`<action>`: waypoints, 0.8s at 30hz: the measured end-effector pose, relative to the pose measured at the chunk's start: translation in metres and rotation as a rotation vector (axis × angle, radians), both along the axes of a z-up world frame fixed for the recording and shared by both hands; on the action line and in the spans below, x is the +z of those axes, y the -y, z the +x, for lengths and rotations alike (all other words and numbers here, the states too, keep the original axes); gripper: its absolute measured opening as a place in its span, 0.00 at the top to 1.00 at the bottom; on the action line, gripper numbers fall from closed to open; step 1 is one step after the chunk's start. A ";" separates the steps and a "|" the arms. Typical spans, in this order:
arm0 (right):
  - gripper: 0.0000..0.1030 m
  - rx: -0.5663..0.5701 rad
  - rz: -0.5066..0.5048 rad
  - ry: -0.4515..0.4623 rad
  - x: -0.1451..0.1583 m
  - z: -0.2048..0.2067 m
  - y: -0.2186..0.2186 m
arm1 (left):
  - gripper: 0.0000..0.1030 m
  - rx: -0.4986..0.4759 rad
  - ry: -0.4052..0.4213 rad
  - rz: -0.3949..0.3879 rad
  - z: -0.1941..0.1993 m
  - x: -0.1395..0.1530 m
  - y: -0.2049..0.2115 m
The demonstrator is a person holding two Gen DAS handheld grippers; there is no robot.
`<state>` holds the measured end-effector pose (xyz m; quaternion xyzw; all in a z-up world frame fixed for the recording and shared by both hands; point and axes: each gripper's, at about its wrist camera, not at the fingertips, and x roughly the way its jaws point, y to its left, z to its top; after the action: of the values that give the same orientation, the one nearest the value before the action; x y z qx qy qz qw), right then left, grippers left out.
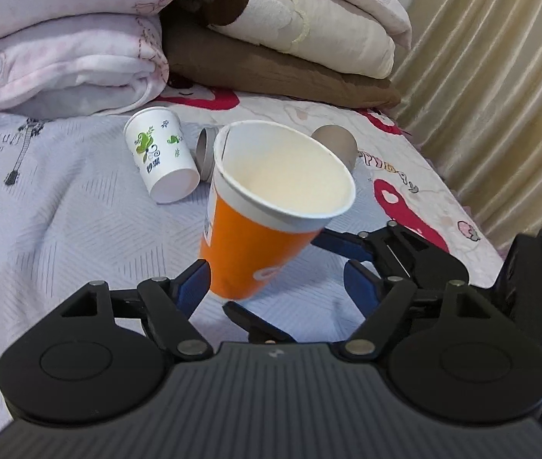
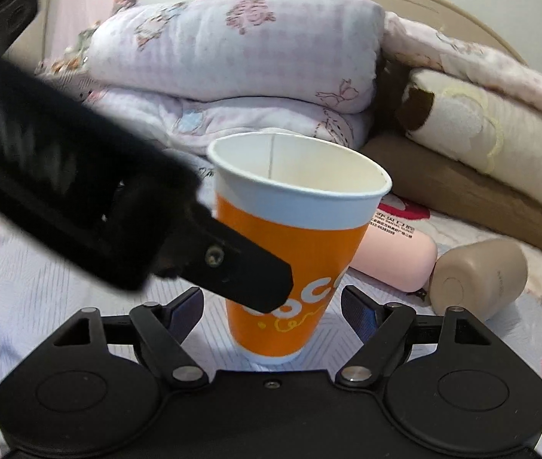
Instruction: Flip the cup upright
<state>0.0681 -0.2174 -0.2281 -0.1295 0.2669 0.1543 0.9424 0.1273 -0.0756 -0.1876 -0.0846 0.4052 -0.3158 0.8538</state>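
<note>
1. Cup (image 2: 293, 244), orange with a white rim, stands mouth-up on the bed (image 1: 60, 210), slightly tilted.
2. Left gripper (image 1: 274, 283) and right gripper (image 2: 272, 308) both flank it, jaws apart, neither clamping it.
3. Second white cup (image 1: 160, 153) lies toppled nearer the folded quilts (image 1: 60, 57).

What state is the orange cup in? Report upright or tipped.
Upright, leaning slightly. The orange cup has its open rim on top and its narrow base down on the bedsheet. The inside looks empty.
</note>
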 end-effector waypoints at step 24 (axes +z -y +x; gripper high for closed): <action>0.13 -0.199 0.186 -0.116 0.138 -0.089 0.046 | 0.26 0.153 0.049 0.265 -0.100 0.131 -0.032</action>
<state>-0.0204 -0.2633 -0.0898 -0.0054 0.3169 0.0914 0.9440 0.0270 -0.0431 -0.0570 0.0062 0.4148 -0.1956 0.8886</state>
